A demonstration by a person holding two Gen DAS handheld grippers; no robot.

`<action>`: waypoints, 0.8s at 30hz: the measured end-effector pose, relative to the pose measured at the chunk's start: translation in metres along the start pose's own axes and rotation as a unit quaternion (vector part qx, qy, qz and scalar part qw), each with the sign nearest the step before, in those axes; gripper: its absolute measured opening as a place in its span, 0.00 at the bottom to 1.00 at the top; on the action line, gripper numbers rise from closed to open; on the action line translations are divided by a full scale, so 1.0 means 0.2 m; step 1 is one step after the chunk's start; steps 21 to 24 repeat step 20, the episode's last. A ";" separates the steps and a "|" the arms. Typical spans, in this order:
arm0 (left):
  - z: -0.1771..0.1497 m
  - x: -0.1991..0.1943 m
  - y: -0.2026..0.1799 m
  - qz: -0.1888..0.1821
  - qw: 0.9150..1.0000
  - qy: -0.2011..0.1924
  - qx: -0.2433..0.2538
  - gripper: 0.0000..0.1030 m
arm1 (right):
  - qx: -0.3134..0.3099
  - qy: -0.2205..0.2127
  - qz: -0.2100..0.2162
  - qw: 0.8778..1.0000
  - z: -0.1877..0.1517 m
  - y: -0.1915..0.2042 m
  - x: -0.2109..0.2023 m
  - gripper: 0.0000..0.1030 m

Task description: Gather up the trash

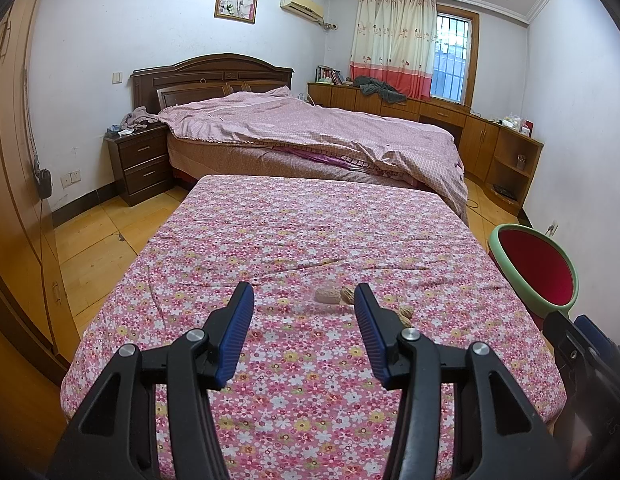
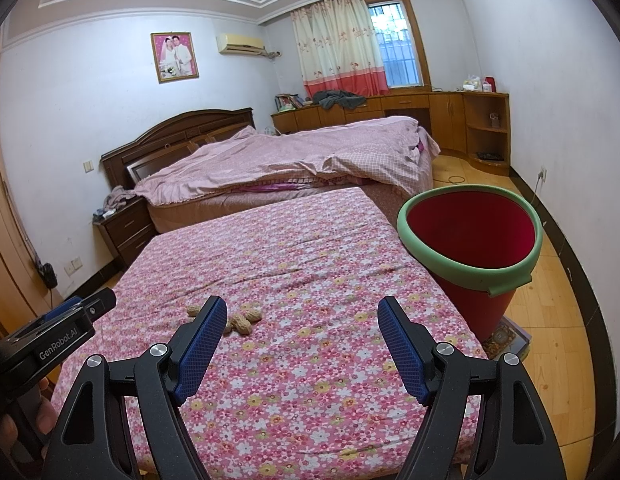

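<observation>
Several peanut shells (image 1: 326, 295) lie on the floral cloth of the table (image 1: 310, 240); they also show in the right wrist view (image 2: 246, 318). My left gripper (image 1: 304, 296) is open and empty, its fingertips just short of the shells. My right gripper (image 2: 302, 310) is open and empty, to the right of the shells, over the cloth. A red bin with a green rim (image 2: 469, 236) stands off the table's right edge; it also shows in the left wrist view (image 1: 535, 268).
A bed (image 1: 310, 136) with a pink quilt stands beyond the table. A dark nightstand (image 1: 140, 162) is at the left, a wardrobe (image 1: 18, 200) along the left wall, wooden cabinets (image 1: 469, 128) at the back right. The floor is wood.
</observation>
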State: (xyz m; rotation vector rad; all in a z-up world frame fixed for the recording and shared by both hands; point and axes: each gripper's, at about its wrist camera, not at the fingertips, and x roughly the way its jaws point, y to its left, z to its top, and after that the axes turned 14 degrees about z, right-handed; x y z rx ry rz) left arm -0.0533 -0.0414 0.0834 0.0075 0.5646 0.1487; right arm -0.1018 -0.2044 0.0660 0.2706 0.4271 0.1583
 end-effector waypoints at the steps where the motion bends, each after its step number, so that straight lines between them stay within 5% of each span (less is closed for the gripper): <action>1: 0.00 0.00 0.00 0.001 1.000 0.000 0.000 0.51 | 0.000 0.000 0.000 1.000 0.00 0.00 0.00 0.76; 24: 0.00 0.00 0.00 0.003 1.000 0.004 0.000 0.51 | 0.003 0.003 0.000 1.000 -0.01 0.00 0.01 0.76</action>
